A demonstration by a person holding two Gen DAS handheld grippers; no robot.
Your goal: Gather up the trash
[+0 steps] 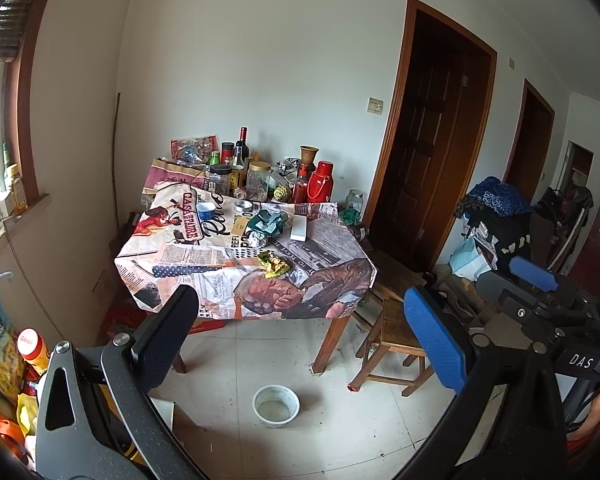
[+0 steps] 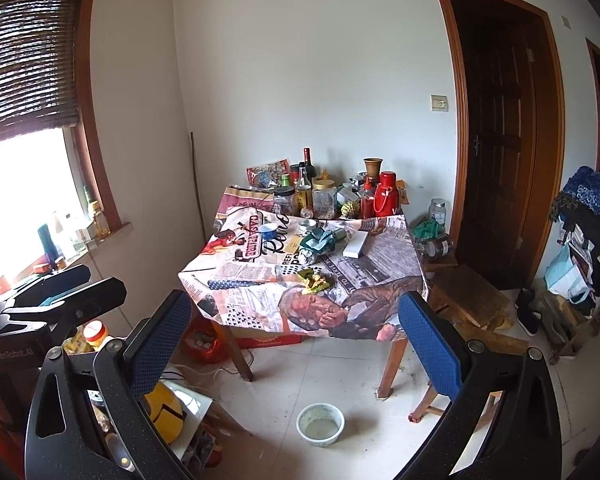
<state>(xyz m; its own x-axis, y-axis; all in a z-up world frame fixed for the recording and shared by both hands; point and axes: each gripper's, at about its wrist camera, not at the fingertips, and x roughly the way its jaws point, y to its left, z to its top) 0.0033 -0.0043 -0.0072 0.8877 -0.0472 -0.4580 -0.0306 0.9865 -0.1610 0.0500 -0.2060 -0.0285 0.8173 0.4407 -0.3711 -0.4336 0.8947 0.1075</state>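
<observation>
Two grippers: both held back from the table (image 1: 342, 280), well apart from anything on it, neither touching a thing.
Left gripper (image 1: 300, 332): jaws spread wide, nothing between them.
Right gripper (image 2: 296, 332): jaws likewise wide apart and empty; it also shows at the right edge of the left wrist view.
Nearest trash: a crumpled yellow-green wrapper (image 1: 275, 265) lying close to the table's front edge, straight ahead of and above both grippers in their views.
Further trash: a foil ball (image 1: 257, 239) and a crumpled teal wrapper (image 1: 269, 221), behind the yellow one, toward the table's middle.
Long axis: the yellow wrapper is a bunched lump, slightly wider left to right.
Nearer hand: cannot tell clearly; it sits near centre for both.
On the floor: a white bowl (image 1: 276, 406) below the table's front edge.
</observation>
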